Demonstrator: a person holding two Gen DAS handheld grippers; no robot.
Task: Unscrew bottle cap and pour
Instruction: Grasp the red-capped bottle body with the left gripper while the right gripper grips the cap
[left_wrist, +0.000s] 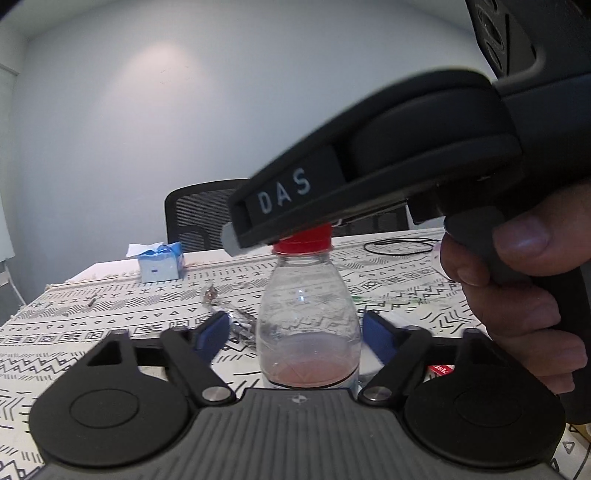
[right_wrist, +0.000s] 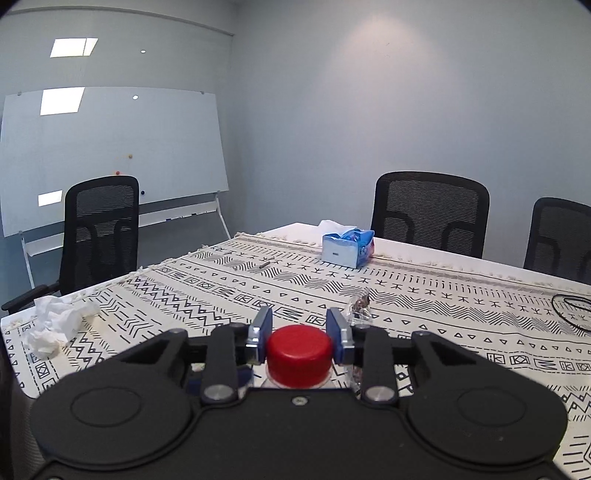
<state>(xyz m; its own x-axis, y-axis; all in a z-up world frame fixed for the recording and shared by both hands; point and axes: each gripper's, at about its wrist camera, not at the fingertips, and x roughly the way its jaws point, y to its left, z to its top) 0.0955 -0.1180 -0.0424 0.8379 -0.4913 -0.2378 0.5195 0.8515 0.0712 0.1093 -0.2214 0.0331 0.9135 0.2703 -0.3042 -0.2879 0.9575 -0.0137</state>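
A clear plastic bottle (left_wrist: 308, 295) with a red cap (left_wrist: 301, 245) stands upright on the patterned tablecloth (left_wrist: 110, 314). A little pink liquid (left_wrist: 310, 365) sits in its bottom. My left gripper (left_wrist: 297, 330) is open around the bottle's lower body. Its right blue pad (left_wrist: 376, 332) is at the bottle's side, and its left blue pad (left_wrist: 216, 330) stands a little off it. My right gripper (right_wrist: 299, 334) is shut on the red cap (right_wrist: 299, 350), one pad on each side. In the left wrist view its black housing (left_wrist: 369, 166) lies over the cap, held by a hand (left_wrist: 517, 295).
A blue tissue box (right_wrist: 347, 249) stands near the far edge. A crumpled tissue (right_wrist: 55, 328) lies at the left edge, a clear wrapper (right_wrist: 358, 310) just beyond the bottle, and a black cable loop (right_wrist: 572, 314) at right. Black office chairs (right_wrist: 428, 210) ring the table.
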